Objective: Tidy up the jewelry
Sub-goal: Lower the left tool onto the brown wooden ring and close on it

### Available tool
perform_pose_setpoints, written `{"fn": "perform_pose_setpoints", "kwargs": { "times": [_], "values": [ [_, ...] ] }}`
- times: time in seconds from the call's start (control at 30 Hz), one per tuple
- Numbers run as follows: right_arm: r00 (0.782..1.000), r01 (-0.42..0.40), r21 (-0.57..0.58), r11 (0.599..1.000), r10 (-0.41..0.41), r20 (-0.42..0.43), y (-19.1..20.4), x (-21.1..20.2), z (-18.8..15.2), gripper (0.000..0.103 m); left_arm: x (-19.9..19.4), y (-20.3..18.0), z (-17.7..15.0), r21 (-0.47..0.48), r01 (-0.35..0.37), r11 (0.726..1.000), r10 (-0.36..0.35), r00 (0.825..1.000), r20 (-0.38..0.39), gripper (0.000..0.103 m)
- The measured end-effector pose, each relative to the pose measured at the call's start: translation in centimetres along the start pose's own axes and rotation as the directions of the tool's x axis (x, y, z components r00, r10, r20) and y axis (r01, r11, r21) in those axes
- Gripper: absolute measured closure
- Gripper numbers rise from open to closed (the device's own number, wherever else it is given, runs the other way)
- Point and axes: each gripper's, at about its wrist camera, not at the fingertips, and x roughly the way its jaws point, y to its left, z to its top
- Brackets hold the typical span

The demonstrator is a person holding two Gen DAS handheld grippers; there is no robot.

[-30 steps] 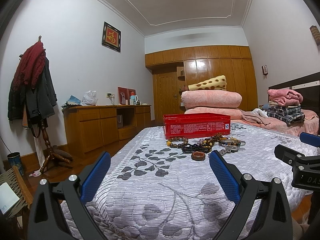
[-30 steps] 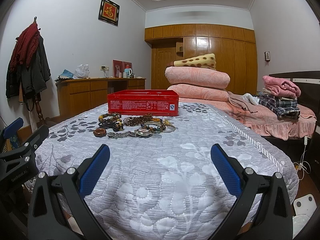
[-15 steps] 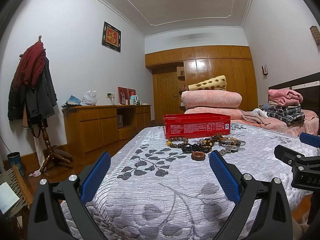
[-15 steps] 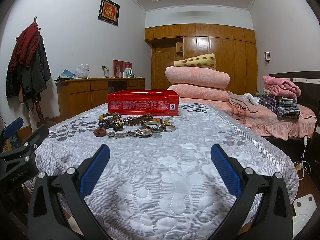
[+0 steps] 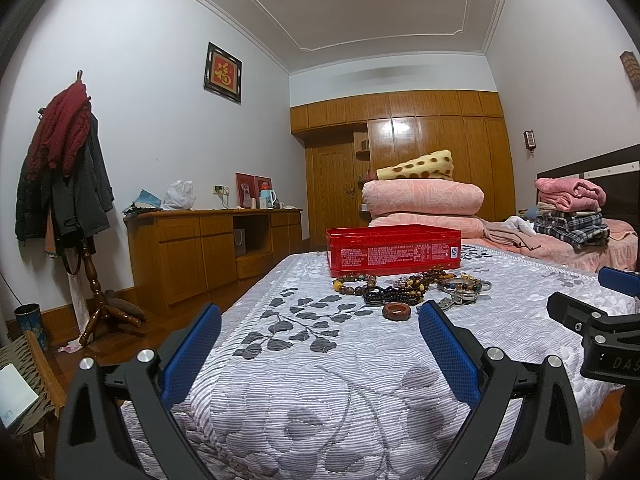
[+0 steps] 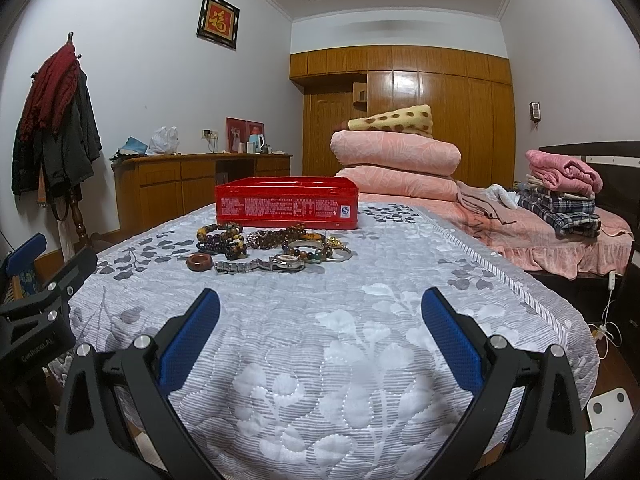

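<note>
**Both grippers level above the near bed edge, jaws wide**

The quilt (image 6: pixel 320 360) lies bare from its near edge to the jewelry pile (image 6: pixel 272 248). The pile sits just in front of the red tin (image 6: pixel 286 204), well apart from both grippers. Nothing has shifted since the earlier frames. The left gripper (image 5: pixel 320 354) and right gripper (image 6: pixel 320 350) are held side by side, pointing forward over the bed, jaws spread wide and empty.

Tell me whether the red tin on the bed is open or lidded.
Open: the red tin shows a bare rim with no lid on top. Its contents cannot be told; the camera sits too low.
</note>
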Motion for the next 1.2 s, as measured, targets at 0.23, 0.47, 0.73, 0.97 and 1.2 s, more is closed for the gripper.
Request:
{"fn": "perform_pose_setpoints", "kwargs": {
  "times": [0.23, 0.47, 0.73, 0.97, 1.2],
  "values": [
    [0.999, -0.016, 0.010, 1.000, 0.016, -0.028, -0.1, 1.1, 0.5, 0.005, 0.3, 1.1, 0.5, -0.009, 0.014, 1.000, -0.014, 0.999, -0.039, 0.006],
    [0.991, -0.058, 0.057, 0.997, 0.065, -0.113, -1.2, 3.2, 1.9, 0.005, 4.1, 0.7, 1.8, -0.036, 0.062, 0.997, -0.068, 0.980, -0.185, 0.006],
    [0.960, -0.094, 0.097, 0.991, 0.116, -0.257, -2.1, 7.4, 4.1, 0.005, 9.2, -1.3, 3.5, -0.029, 0.165, 0.986, -0.164, 0.926, -0.339, 0.018],
    [0.936, -0.097, 0.111, 0.989, 0.128, -0.328, -3.3, 10.6, 5.2, 0.005, 14.0, -3.3, 2.8, -0.033, 0.217, 0.976, -0.204, 0.840, -0.504, 0.033],
    [0.911, -0.115, 0.133, 0.984, 0.158, -0.382, -3.8, 12.5, 5.5, 0.012, 16.5, -3.8, 2.5, -0.071, 0.251, 0.965, -0.244, 0.774, -0.585, 0.046]
  ]
}}
